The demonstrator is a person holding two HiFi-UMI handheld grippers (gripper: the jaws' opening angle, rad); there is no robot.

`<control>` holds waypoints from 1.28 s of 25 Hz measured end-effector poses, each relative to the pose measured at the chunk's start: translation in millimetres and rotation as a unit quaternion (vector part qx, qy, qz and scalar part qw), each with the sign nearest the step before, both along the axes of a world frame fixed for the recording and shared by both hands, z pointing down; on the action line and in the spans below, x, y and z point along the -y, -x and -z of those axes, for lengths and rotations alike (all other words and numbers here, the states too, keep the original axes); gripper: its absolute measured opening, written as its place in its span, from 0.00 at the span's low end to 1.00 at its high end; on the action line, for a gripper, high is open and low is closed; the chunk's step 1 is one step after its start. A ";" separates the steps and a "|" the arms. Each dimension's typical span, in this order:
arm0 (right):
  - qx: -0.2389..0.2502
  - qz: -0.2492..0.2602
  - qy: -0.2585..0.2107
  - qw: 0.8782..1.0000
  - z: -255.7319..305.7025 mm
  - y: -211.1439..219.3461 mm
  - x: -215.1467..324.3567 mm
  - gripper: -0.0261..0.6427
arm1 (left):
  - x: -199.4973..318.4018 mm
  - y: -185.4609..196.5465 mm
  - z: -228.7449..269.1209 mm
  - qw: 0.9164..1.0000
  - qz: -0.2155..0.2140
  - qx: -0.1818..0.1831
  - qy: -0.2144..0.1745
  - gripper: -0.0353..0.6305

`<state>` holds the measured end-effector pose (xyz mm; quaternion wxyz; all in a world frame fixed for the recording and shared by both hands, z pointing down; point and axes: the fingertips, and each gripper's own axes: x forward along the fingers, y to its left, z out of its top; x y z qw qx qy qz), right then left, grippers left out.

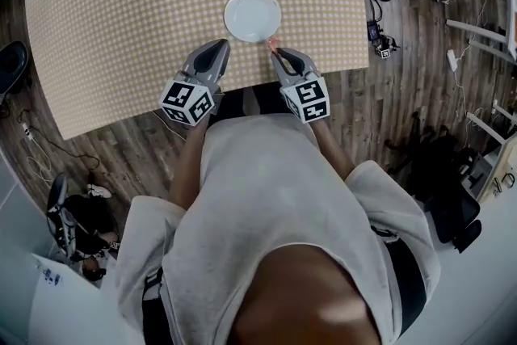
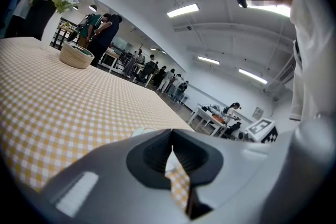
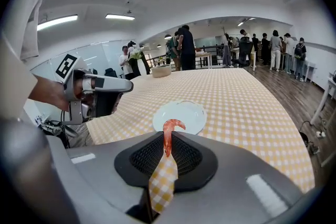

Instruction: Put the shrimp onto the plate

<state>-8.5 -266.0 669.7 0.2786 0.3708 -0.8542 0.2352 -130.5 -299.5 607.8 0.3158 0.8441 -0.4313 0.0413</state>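
Right gripper [image 3: 167,140] is pinched nearly closed on the shrimp [image 3: 168,132]. The pads have the lower body and the curled pink end pokes up above the tips. In the head view that puts the shrimp just off the lower right edge of the plate [image 1: 252,15], near the top centre of the frame, so it isn't over the white yet. From the right gripper view the plate sits right behind the jaws, dead centre and empty.

Left gripper [image 1: 220,44] has its jaws together on nothing, parked just beside the plate's lower left edge over the checked table [image 1: 121,28].

To do this step well, I reckon I need a short push forward so the shrimp clears the rim and hangs over the middle of the plate. Then I go low before I let go, because a slippery curled thing dropped from height could bounce or skid off. The grip is light and the shrimp is soft, so no squeezing harder. I open gently, and the left gripper stays off the plate so it can't nudge it.
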 end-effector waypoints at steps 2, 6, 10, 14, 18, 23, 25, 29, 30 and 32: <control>-0.005 0.006 0.001 1.000 -6.4 3.7 5.0 0.11 | -0.6 3.5 -1.5 1.000 0.003 0.000 0.002 0.07; -0.022 0.029 -0.002 0.999 -19.9 13.7 23.2 0.11 | -5.7 10.3 -3.0 1.000 0.013 0.000 0.008 0.07; -0.033 0.050 -0.010 0.998 -29.5 32.6 52.3 0.11 | -9.5 19.5 -5.3 1.000 0.024 0.000 0.012 0.07; -0.059 0.058 -0.015 0.996 -38.7 44.9 81.5 0.11 | -10.3 24.3 -8.7 0.999 0.035 -0.002 0.014 0.07; -0.084 0.066 -0.006 0.994 -45.2 52.2 97.0 0.11 | -9.9 25.7 -5.9 0.999 0.043 -0.006 0.010 0.07; -0.104 0.079 -0.001 0.991 -54.1 63.2 101.0 0.11 | -8.0 36.2 -6.4 0.999 0.053 -0.009 0.010 0.07; -0.114 0.087 0.002 0.990 -59.1 64.7 98.6 0.11 | -8.1 39.0 -7.0 0.998 0.056 -0.011 0.010 0.07; -0.138 0.101 0.010 0.985 -66.0 63.9 95.6 0.11 | -6.6 39.3 -7.6 0.998 0.059 -0.013 0.010 0.07; -0.143 0.104 0.011 0.984 -66.2 64.1 95.6 0.11 | -6.3 39.6 -7.6 0.998 0.059 -0.013 0.010 0.07; -0.147 0.107 0.016 0.983 -66.7 65.0 95.9 0.11 | -6.3 40.1 -8.5 0.998 0.060 -0.014 0.011 0.07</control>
